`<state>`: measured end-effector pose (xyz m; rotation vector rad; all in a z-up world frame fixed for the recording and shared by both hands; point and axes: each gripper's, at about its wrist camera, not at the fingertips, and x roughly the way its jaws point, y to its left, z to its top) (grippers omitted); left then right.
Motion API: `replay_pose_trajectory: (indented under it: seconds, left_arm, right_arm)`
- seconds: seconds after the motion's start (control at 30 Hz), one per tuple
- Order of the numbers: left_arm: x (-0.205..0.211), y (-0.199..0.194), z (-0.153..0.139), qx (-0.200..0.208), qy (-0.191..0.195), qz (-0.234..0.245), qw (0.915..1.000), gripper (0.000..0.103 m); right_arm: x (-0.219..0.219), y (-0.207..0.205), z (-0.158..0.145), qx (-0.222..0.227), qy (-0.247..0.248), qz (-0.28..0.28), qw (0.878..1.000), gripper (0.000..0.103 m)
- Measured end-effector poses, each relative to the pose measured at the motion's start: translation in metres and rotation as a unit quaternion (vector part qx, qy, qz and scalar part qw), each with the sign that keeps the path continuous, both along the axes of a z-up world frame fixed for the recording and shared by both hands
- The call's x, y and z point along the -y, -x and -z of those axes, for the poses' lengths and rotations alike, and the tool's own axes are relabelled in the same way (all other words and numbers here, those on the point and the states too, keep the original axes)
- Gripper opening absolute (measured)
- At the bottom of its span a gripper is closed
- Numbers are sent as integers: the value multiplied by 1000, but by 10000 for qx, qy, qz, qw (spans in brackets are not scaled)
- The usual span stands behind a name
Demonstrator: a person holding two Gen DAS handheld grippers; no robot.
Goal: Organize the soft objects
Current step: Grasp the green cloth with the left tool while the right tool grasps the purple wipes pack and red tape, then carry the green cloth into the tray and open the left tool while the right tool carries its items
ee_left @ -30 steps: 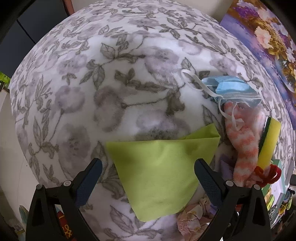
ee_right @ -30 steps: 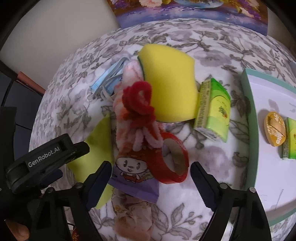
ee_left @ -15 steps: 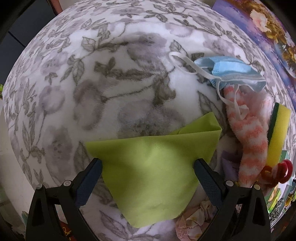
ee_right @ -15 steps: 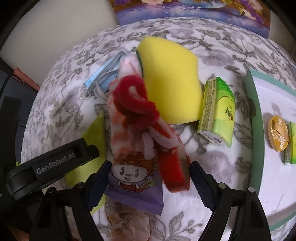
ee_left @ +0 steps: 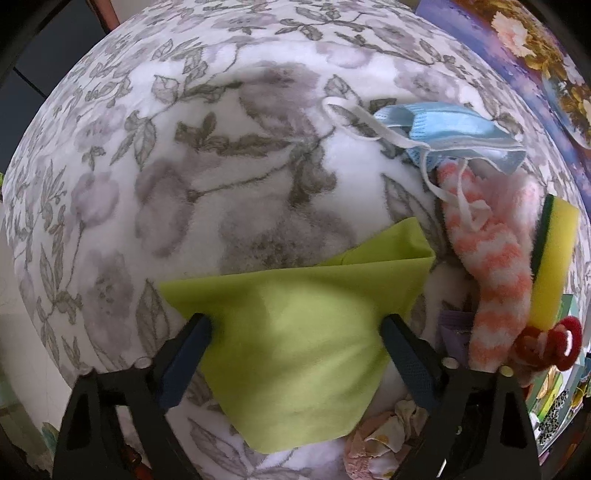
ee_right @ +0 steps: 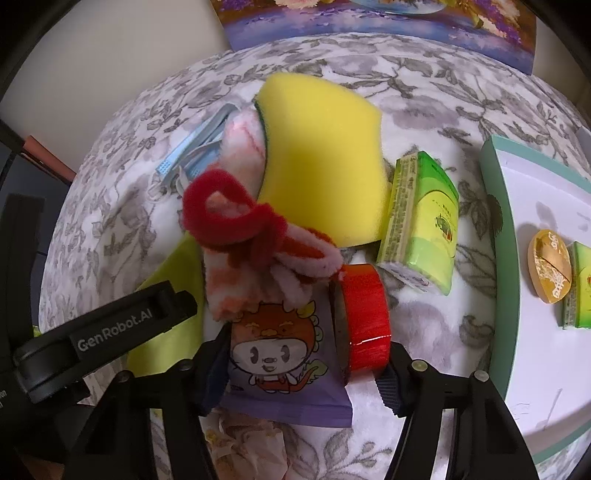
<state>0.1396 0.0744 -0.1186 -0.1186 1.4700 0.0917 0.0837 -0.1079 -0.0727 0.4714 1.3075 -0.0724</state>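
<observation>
Both claws closing over the soft pile on the floral blanket.

Left claw straddles the green cloth, jaws not yet pinching. Right claw brackets the purple packet and red tape roll; contact unclear. Advice: pinch the cloth mid-fold, and clear the pink sock.

Whole surface is covered with a fuzzy white fleece blanket printed with grey flowers and leaves. Plain cream wall behind it, and a purple floral painting leans against that wall. Soft, even lighting.
</observation>
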Motion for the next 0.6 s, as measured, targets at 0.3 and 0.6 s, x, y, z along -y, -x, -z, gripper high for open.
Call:
replay_pose_trajectory:
  seconds: [0.3,0.6]
  left_arm:
    - [13,2,-13,207,140,230,9994,43]
    - [28,2,-29,302,248,271,9989,13]
  right_arm:
    - [11,9,-6,-42,-85,24,10000,68]
    - [17,14,-14,-31,-90,0,10000,68]
